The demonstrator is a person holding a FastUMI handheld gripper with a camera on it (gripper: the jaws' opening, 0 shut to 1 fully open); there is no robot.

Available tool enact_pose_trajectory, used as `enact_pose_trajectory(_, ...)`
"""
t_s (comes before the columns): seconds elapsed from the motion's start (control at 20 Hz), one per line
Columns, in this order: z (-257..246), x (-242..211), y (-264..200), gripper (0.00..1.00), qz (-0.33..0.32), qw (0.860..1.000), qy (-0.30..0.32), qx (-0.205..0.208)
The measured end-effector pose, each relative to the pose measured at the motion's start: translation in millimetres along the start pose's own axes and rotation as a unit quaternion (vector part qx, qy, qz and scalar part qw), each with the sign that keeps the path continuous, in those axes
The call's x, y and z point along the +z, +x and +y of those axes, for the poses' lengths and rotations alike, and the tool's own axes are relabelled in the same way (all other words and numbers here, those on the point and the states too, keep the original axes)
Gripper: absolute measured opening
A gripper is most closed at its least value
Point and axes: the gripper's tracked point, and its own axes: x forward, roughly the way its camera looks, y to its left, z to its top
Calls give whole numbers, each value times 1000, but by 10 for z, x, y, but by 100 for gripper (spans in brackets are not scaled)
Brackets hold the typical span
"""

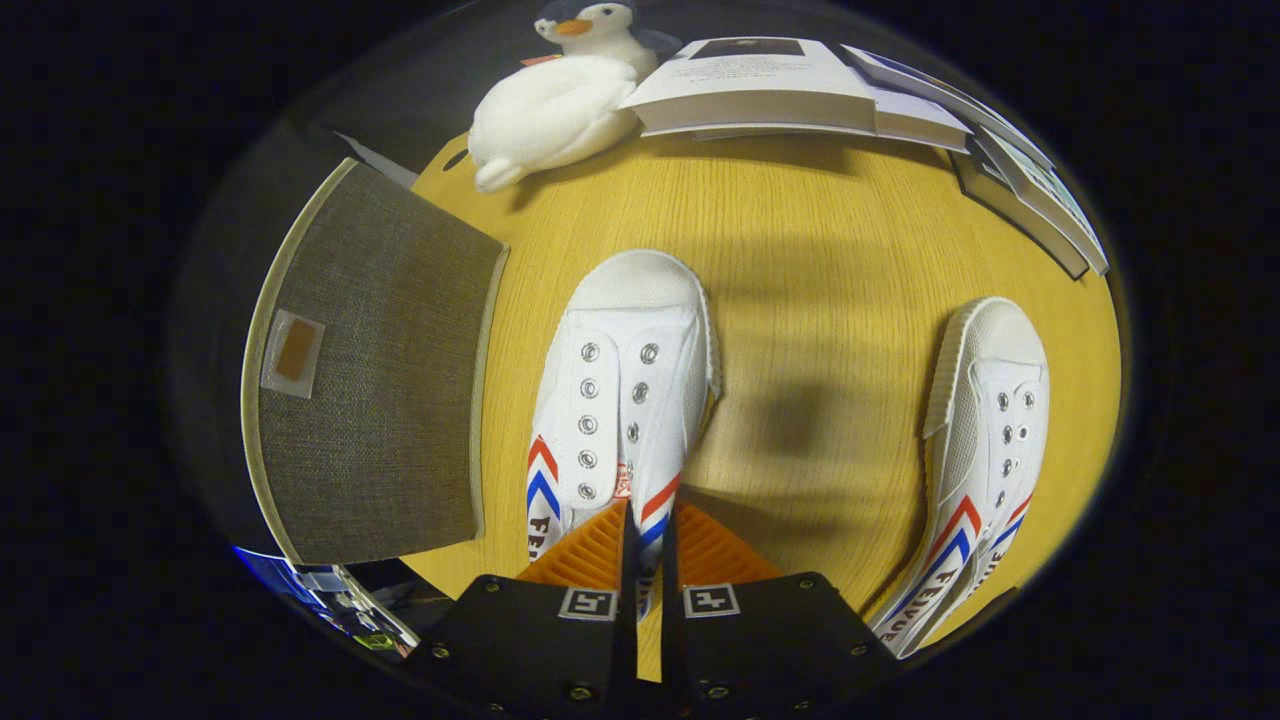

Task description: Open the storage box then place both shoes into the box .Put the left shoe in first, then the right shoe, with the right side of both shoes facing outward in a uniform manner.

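— Tongs [648, 540] first: how do they stand?

— Nearly closed, the two orange fingers [590, 550] side by side with a thin slit between them. Their tips sit on the heel end of the left shoe [620, 390], and a strip of its side shows through the slit. Whether both fingers actually press on the fabric cannot be told; the heel itself is hidden behind them.

— And the other shoe?

— The right shoe [985, 440] lies well apart, to the right on the table [820, 260], toe pointing far. Its heel end is cut off near the black gripper body.

— The storage box?

— A grey fabric storage box [375, 370] stands to the left of the left shoe, just beside it, its flat lid surface closed, with a small label pocket. Its near-left corner is lost in the dark.

— What else is around?

— At the far side, a white plush penguin [550, 105] and, to its right, a stack of books [790, 90] fanning out along the far-right rim of the table. Nothing lies between the shoes.
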Motion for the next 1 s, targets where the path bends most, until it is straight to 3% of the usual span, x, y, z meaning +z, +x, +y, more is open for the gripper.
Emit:
enact_pose_trajectory(0.3, 124, -63, -325, 10, 22, 998, 49, 41)
enact_pose_trajectory(0.6, 292, -65, -827, 9, 23, 997, 44, 53)
enact_pose_trajectory(0.65, 380, -84, -801, 2, 24, 996, 51, 63)
enact_pose_trajectory(1.0, 743, 157, -1449, 2, -15, 996, 20, 85)
